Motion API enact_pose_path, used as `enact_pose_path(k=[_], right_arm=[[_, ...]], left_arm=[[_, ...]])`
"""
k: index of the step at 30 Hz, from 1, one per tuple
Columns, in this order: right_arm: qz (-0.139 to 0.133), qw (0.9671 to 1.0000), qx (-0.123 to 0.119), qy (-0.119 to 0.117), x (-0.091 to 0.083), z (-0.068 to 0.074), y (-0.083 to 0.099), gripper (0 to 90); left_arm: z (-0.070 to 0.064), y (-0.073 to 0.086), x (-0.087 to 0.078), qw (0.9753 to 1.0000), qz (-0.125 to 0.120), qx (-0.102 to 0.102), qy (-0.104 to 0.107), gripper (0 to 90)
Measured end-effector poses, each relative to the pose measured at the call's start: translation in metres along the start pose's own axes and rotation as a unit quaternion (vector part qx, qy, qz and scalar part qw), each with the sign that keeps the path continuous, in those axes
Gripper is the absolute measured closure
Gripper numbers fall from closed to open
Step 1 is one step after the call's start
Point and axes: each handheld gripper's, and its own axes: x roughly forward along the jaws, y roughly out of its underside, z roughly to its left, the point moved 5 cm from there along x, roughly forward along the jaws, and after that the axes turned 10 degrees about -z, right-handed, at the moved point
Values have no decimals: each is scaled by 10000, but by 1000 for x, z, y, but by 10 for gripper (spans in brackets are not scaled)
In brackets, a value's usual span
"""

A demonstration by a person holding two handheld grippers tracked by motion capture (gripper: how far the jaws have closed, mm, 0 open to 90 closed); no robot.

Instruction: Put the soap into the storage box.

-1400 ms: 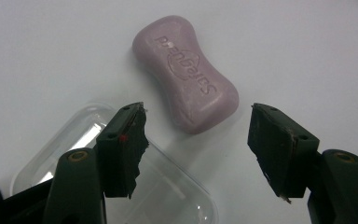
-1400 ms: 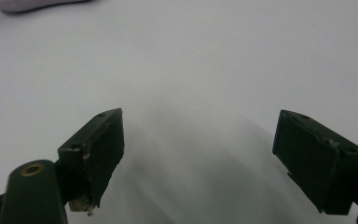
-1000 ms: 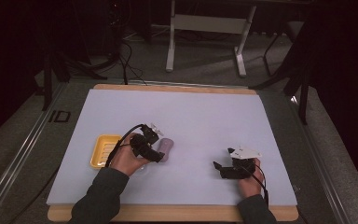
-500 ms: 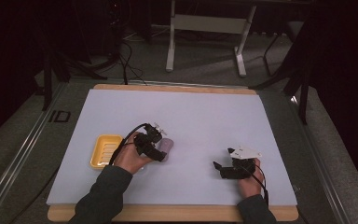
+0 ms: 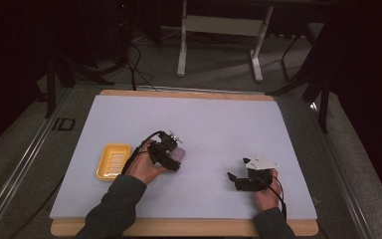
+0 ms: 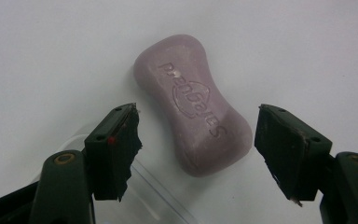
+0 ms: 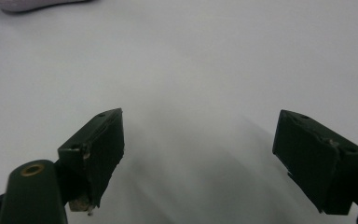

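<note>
Hovering over the mauve soap bar [image 6: 193, 123] lying flat on the white mat [image 5: 219, 124] right of the yellow dish [image 5: 112, 161], left gripper [image 6: 198, 140] jaws apart and straddling it; likely hard, slick, light—pinch across the narrow waist.

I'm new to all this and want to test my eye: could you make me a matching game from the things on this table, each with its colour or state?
Things:
1. soap bar
2. soap dish
3. left gripper
4. right gripper

Descriptions:
A. yellow, ridged, nothing in it
B. open over bare white table
C. mauve, lying flat, lettering up
D. open, a jaw on either side of the bar

Pairs: 1-C, 2-A, 3-D, 4-B
</note>
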Motion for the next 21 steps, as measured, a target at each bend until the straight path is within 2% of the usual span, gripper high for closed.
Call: enact_pose_path(k=[12,14,21], right_arm=[[3,10000,-3,-1,0,0,0,161],[3,10000,-4,-2,0,0,0,161],[4,10000,-6,-6,0,0,0,161]], left_arm=[[-4,-6,12,9999,101,-14,31,281],[-4,-7,14,9999,121,-20,3,236],[-4,-8,21,9997,139,-162,84,239]])
